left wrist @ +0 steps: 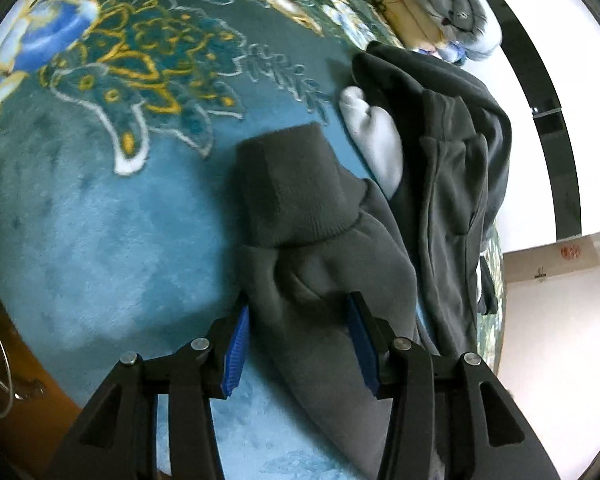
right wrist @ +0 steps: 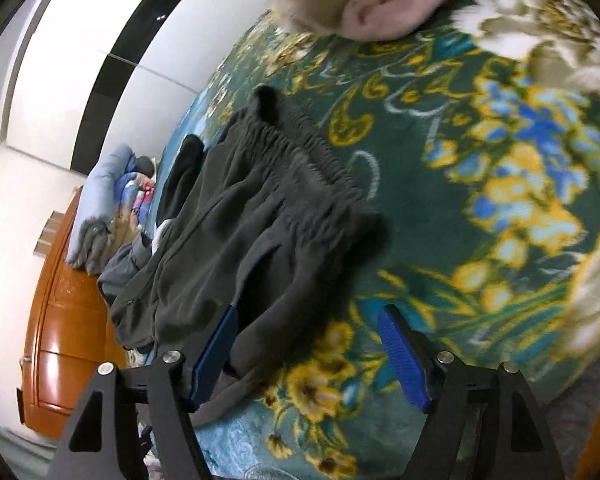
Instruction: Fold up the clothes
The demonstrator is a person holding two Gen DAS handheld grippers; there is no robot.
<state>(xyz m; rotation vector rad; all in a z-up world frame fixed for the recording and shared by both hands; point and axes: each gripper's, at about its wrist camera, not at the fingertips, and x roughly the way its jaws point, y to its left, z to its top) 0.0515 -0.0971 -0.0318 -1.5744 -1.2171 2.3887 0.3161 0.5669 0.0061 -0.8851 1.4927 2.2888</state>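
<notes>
Dark grey sweatpants [left wrist: 332, 256] lie on a teal flowered blanket [left wrist: 100, 208]. In the left wrist view a ribbed leg cuff [left wrist: 292, 184] points up-left, and the leg runs down between the blue pads of my left gripper [left wrist: 300, 340], which stands open around it. A white pocket lining [left wrist: 376, 136] sticks out beside the leg. In the right wrist view the gathered elastic waistband [right wrist: 312, 160] crosses the middle. My right gripper [right wrist: 308, 348] is open, with the pants' edge [right wrist: 268, 304] lying by its left pad and blanket under the right pad.
Folded grey and cream clothes [left wrist: 432, 4] are stacked at the blanket's far edge. A pink and green fuzzy item [right wrist: 380, 4] lies at the top of the right wrist view. An orange wooden bed frame [right wrist: 64, 320], white walls and a pile of bedding [right wrist: 104, 208] border the bed.
</notes>
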